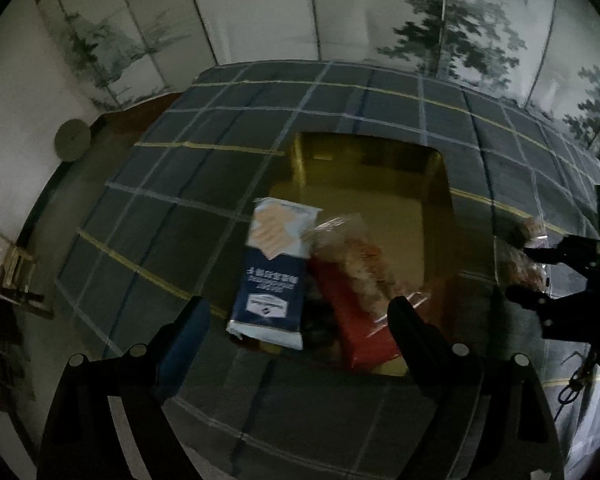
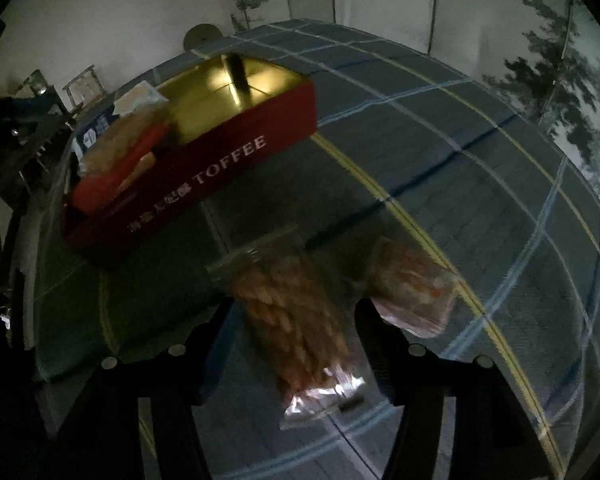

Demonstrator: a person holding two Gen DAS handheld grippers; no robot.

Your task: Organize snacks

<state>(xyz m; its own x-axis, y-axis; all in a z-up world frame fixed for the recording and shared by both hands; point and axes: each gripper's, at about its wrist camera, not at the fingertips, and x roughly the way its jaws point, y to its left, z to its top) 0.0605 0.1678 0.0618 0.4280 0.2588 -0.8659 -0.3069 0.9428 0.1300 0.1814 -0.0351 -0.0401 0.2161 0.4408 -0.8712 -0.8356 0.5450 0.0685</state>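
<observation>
Partly done: blue-and-white wafer packet (image 1: 272,272) and clear biscuit bag (image 1: 356,264) boxed in red gold-lined toffee box (image 2: 204,176); clear cracker bag (image 2: 300,328) and pink-wrapped snack pack (image 2: 412,292) outstanding lower centre; left gripper (image 1: 300,320) and right gripper (image 2: 288,332) both agape, gripping nothing.

Snack packets (image 1: 274,272) in red toffee box (image 2: 204,176)

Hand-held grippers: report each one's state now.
Left hand-held gripper: open, holding nothing, above the box.
Right hand-held gripper: open, straddling a clear snack bag, not gripping.
</observation>
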